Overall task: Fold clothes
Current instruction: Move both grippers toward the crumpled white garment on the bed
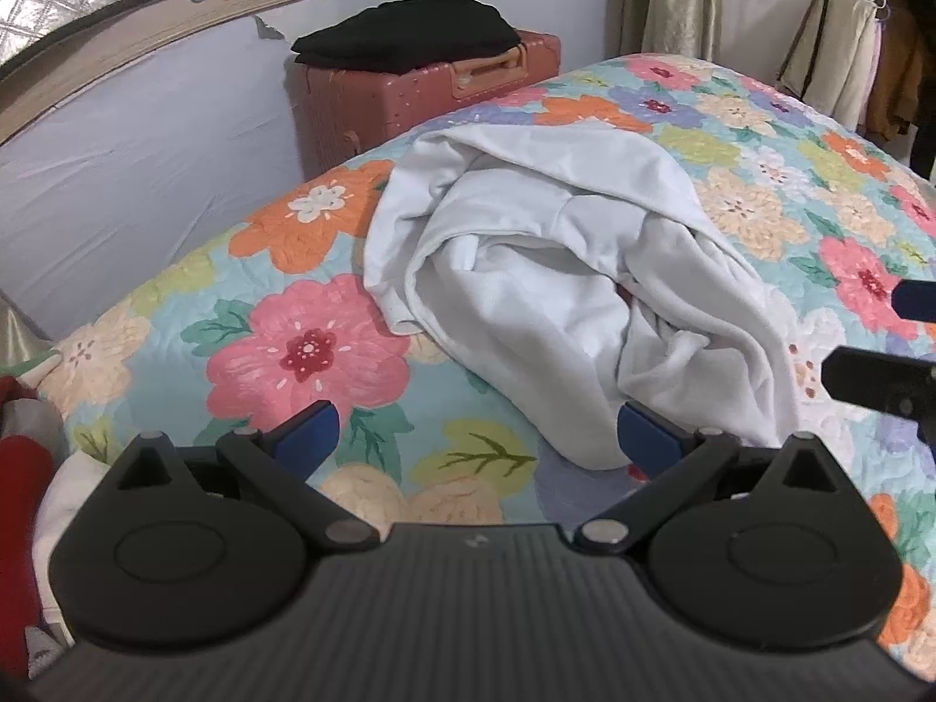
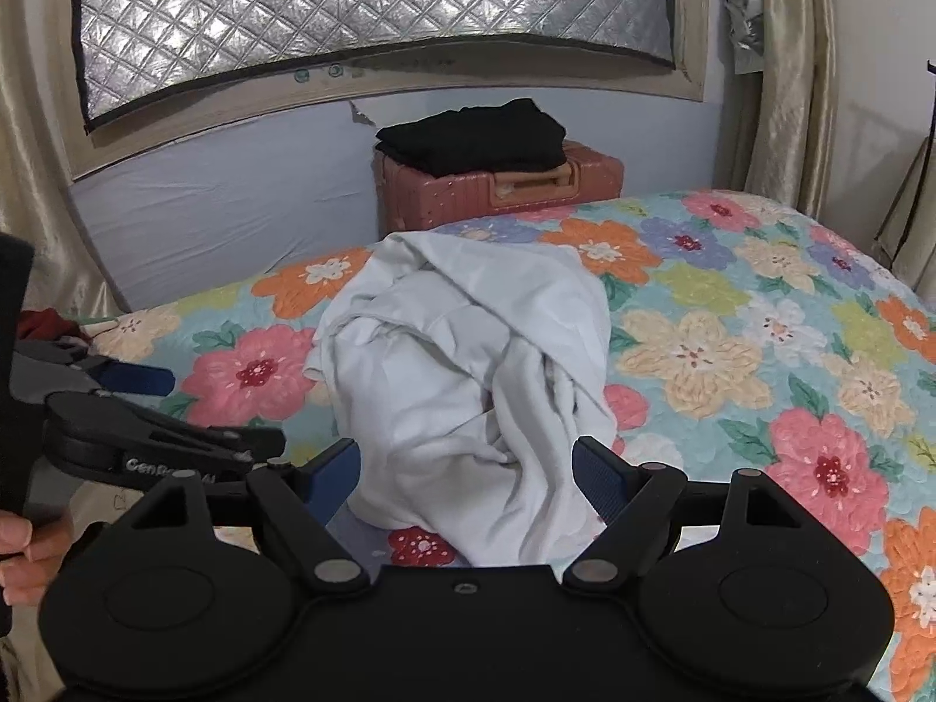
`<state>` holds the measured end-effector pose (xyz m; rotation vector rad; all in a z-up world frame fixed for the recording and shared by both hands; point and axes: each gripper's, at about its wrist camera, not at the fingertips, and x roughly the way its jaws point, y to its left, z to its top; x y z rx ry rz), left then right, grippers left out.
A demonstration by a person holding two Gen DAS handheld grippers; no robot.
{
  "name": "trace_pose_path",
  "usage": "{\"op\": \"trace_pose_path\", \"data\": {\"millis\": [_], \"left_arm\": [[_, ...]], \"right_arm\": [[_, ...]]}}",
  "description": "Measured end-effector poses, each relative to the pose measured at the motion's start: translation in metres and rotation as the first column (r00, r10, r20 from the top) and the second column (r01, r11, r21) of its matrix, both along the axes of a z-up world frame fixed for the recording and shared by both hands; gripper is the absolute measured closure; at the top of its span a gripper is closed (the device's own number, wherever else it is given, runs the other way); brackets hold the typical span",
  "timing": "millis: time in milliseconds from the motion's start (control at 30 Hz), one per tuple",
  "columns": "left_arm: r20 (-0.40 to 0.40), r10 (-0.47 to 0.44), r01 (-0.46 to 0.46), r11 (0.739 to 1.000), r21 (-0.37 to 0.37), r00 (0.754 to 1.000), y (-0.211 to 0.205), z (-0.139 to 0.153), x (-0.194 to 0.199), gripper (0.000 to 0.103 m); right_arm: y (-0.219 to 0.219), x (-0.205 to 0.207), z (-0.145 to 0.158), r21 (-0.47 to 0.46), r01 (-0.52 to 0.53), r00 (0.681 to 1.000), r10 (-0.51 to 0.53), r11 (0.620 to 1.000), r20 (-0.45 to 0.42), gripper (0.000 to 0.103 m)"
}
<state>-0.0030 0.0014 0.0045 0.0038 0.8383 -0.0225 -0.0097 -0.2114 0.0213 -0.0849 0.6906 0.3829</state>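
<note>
White garment (image 1: 561,286), crumpled in a heap on the floral bedspread (image 1: 304,351), lies ahead of both pairs of jaws. Left gripper (image 1: 478,437) has its jaws spread wide and holds nothing; the heap's near edge sits just ahead of its right-hand blue pad, and bare quilt shows between the pads. Right gripper (image 2: 468,477) also stands wide open, with the heap's near end between its pads, which do not press on it.
</note>
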Motion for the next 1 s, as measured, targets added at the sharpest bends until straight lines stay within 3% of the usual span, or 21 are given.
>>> {"op": "trace_pose_path", "data": {"millis": [533, 1000], "left_arm": [[0.015, -0.016, 0.017, 0.995, -0.102, 1.0, 0.01, 0.014, -0.007, 0.0], [0.01, -0.01, 0.011, 0.994, -0.108, 1.0, 0.014, 0.015, -0.006, 0.0]], "right_arm": [[0.002, -0.004, 0.004, 0.0, 0.008, 1.0, -0.008, 1.0, -0.015, 0.019], [0.005, -0.004, 0.006, -0.015, 0.003, 1.0, -0.003, 1.0, -0.012, 0.019]]}}
